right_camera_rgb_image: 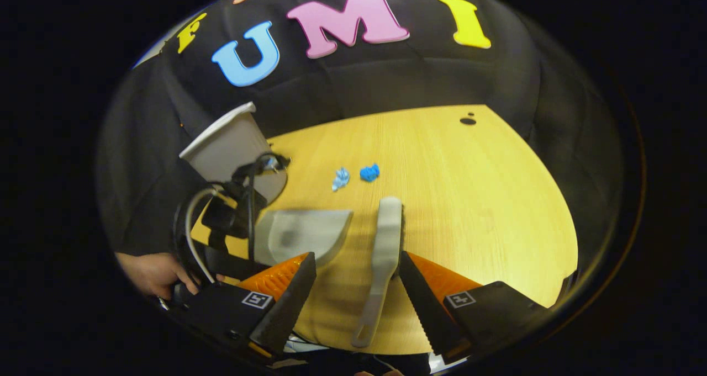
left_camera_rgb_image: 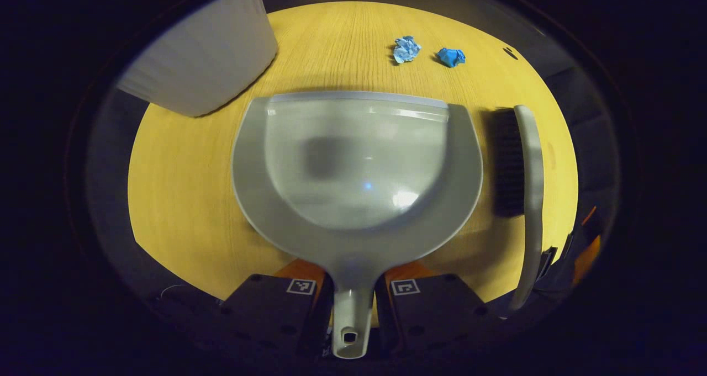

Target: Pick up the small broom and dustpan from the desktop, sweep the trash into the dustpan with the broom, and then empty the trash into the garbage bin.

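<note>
The wooden tabletop (left_camera_rgb_image: pixel 182 199) carries everything. At its far left stands the pale garbage bin (left_camera_rgb_image: pixel 210 56). The grey dustpan (left_camera_rgb_image: pixel 356 166) lies flat in the middle, its handle running back between the fingers of the left claw (left_camera_rgb_image: pixel 353 304), which look closed against it, though the contact itself is hard to make out. Just right of the dustpan lies the small broom (right_camera_rgb_image: pixel 386 243) on its side, dark bristles toward the pan; the right claw (right_camera_rgb_image: pixel 359 293) stands wide open, its fingers either side of the broom handle without touching it. Beyond the pan sit two crumpled blue paper scraps (left_camera_rgb_image: pixel 428 52), close together.
</note>
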